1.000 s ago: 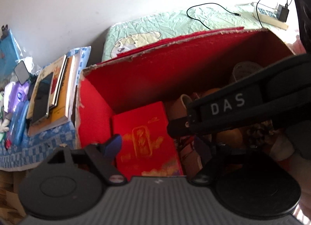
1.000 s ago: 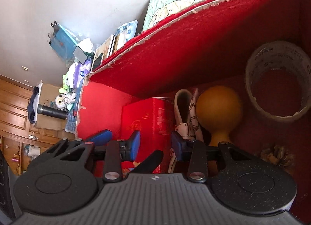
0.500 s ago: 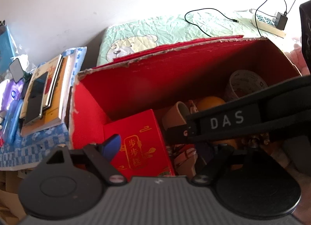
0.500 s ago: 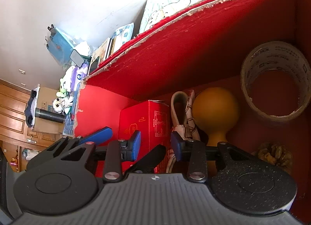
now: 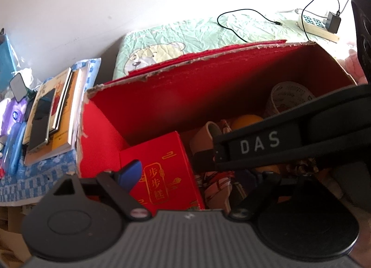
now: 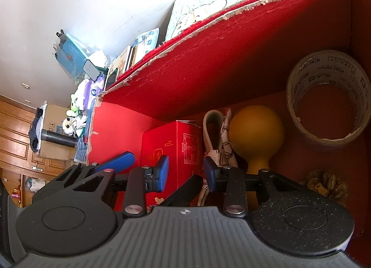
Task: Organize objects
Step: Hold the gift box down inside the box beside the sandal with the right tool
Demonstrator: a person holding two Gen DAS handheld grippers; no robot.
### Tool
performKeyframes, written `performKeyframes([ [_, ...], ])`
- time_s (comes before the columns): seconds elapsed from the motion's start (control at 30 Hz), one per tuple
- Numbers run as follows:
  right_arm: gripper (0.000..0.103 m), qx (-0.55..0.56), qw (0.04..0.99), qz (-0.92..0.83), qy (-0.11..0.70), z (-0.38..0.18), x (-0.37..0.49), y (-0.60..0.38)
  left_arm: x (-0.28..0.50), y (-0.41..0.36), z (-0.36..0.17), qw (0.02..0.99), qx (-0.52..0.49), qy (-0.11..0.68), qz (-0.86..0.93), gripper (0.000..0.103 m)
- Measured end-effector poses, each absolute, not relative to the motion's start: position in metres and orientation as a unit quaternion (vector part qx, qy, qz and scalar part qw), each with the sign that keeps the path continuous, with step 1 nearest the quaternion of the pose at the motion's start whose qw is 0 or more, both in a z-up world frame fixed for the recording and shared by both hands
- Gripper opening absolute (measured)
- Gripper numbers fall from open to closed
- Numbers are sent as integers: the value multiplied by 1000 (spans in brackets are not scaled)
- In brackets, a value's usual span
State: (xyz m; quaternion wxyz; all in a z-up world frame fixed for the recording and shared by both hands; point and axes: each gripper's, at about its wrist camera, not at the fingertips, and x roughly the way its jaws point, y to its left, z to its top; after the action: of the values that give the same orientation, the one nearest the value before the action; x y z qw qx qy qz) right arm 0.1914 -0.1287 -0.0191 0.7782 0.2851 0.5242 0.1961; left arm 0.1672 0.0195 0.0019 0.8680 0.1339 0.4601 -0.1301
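Observation:
A big red cardboard box holds a small red box with gold characters, a folded patterned cloth, an orange ball with a stem and a roll of tape. My left gripper stands open over the small red box; only its left blue pad shows. The right tool's black bar marked DAS hides the other finger. My right gripper is open inside the big box. Its jaws are closing slowly around the small red box's right edge, and the pads are not pressing on it.
A dried brown clump lies at the box floor's right. Left of the box, a stack of books with a phone rests on a blue checked cloth. Behind it lies a green bear quilt with a power strip and cable.
The right jaws have drawn slightly closer together. The left view has tipped a little and shows more of the quilt. The things in the box lie as before.

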Motion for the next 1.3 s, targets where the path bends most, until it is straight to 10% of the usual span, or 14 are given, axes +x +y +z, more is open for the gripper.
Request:
performKeyframes([
  [1.3,33,250,821,160,488,-13,177,-121,164,14,-4,871,136,464,-91,95],
])
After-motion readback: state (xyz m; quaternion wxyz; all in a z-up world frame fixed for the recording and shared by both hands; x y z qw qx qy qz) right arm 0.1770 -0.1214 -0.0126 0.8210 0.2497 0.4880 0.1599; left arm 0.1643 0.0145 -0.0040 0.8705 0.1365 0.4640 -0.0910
